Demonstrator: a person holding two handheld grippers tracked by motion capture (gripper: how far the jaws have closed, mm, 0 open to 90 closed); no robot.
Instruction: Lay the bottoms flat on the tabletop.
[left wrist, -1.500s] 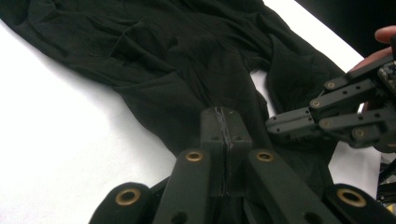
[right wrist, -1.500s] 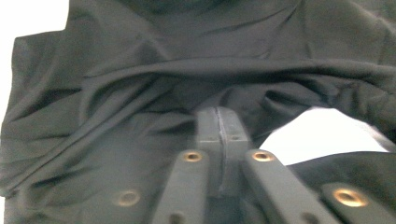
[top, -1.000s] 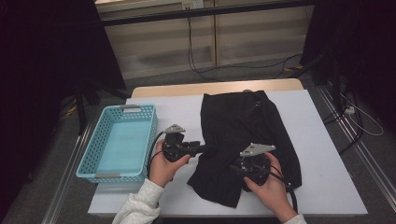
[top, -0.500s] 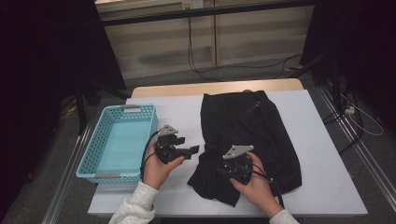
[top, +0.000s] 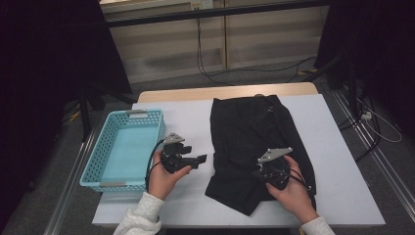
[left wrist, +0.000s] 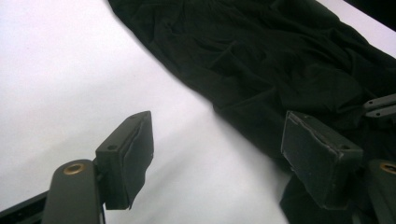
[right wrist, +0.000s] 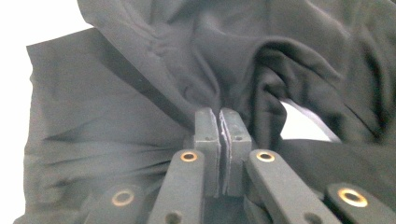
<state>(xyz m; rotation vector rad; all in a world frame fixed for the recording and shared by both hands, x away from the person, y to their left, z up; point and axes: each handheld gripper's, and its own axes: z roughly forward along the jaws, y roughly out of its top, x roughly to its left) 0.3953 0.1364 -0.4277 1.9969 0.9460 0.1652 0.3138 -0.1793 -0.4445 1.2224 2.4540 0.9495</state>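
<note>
Now, step in hand: folding the black garment [top: 254, 142], which lies on the tabletop [top: 337, 161] at 3 o'clock of the blue basket [top: 125, 147].
Right claw [right wrist: 219, 122]: pressed together on a bunched fold of cloth near the garment's 6 o'clock edge; its jaws have just been closing.
Left claw [top: 199, 159]: apart, nothing between; its jaws have just been opening, over bare tabletop at the garment's 9 o'clock side.
Doing it well: I'd pinch the matching edge with my left, then lift both evenly.
Risk: one layer may slip.
</note>
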